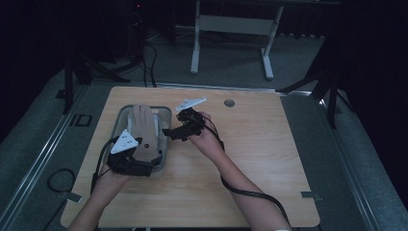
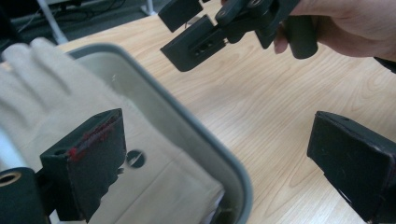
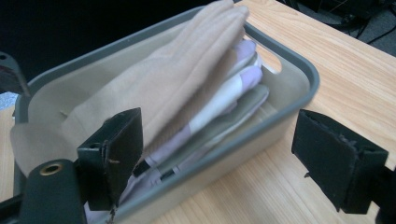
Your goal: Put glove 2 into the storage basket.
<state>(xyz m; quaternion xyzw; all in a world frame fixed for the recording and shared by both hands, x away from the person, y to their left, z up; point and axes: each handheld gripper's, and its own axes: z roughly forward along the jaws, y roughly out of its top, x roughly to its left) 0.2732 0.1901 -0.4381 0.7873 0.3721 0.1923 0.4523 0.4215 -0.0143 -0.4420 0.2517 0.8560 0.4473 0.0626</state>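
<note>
**Beige glove laid in the bin — both grippers free**

Nearest the camera, the person's forearms come in from the bottom of the high view, over the pale wood-grain counter (image 1: 250, 144) that carries everything. On its left part stands the grey rounded-corner plastic bin (image 3: 299, 70), and in it lies the task's thing: a beige fabric glove (image 3: 154, 79), uppermost on a stack of folded pale cloths or gloves — lilac, white and olive edges show beneath it in the right gripper view. The glove's fingertips point toward the far end of the bin; its cuff drapes over the near rim.

The left gripper (image 1: 137, 161) hovers at the near end of the bin with its fingers (image 2: 88, 154) spread wide — nothing between them, the glove lying below and apart. The right gripper (image 1: 179, 129) hangs just beside the bin's right wall, its fingers (image 3: 116, 149) likewise spread and holding nothing; the bin sits in front of them.

As a judgement: the placing looks done, since the glove rests in the bin and neither gripper pinches it. What may be left is tidying — the cuff hangs over the rim rather than lying flat inside — or drawing both hands clear. The rest of the counter carries no further glove that I can see.
</note>
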